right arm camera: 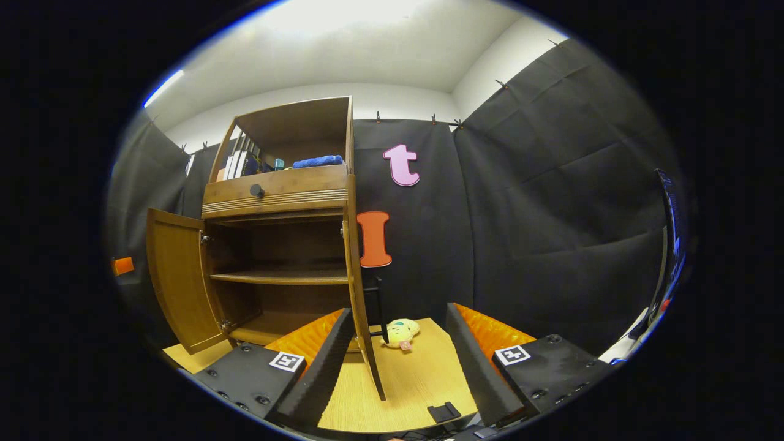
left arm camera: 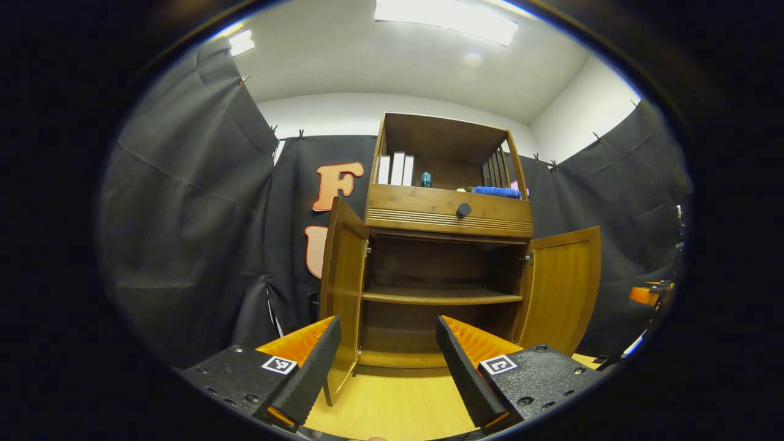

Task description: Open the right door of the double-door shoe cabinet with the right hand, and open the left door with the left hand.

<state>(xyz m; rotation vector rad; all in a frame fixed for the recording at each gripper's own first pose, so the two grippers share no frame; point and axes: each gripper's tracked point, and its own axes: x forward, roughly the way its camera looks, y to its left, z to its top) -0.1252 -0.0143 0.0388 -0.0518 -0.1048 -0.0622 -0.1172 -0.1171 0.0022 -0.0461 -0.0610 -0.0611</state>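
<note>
Both doors of my shoe cabinet point(left arm camera: 450, 214) stand swung open; left gripper point(left arm camera: 388, 358) and right gripper point(right arm camera: 398, 358) gape, holding nothing. Next, I'd just withdraw.

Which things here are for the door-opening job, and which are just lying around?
For the job:
- left door
- right door
- left gripper
- right gripper

Just lying about:
- yellow plush toy
- blue cloth
- white binders
- drawer knob
</note>
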